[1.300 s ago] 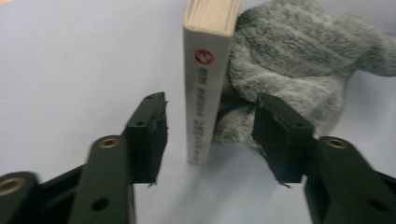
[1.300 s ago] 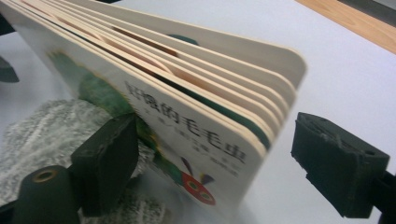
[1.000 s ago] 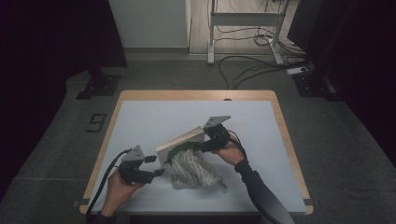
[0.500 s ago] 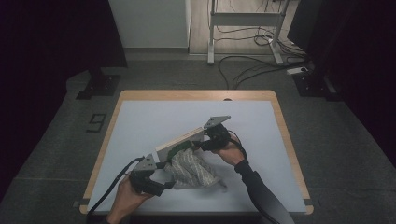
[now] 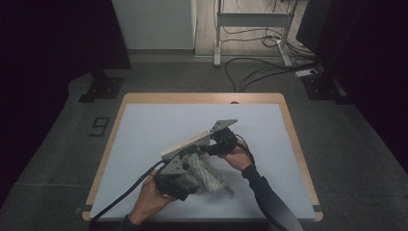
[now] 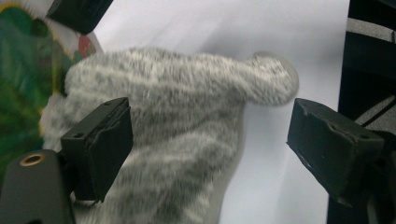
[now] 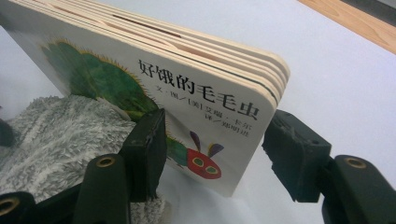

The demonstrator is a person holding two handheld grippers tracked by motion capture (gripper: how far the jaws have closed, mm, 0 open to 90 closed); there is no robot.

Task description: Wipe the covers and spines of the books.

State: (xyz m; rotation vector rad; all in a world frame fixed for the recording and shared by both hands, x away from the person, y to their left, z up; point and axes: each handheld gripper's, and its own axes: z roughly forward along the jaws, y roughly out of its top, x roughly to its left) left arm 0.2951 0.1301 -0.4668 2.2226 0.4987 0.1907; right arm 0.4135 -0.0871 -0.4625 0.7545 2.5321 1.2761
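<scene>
Slippage threatens: right gripper (image 7: 215, 149) fingers pinch the board book (image 7: 187, 93) corner above the fuzzy grey cloth (image 6: 177, 140); left gripper (image 6: 210, 140) fingers, just opening, straddle that cloth ungripped.

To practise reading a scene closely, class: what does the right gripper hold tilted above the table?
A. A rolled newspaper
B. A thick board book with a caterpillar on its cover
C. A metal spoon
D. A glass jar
B: in the right gripper view, the right gripper has its fingers on either side of the board book, whose cover shows a green caterpillar, beside the grey fluffy cloth.
</scene>
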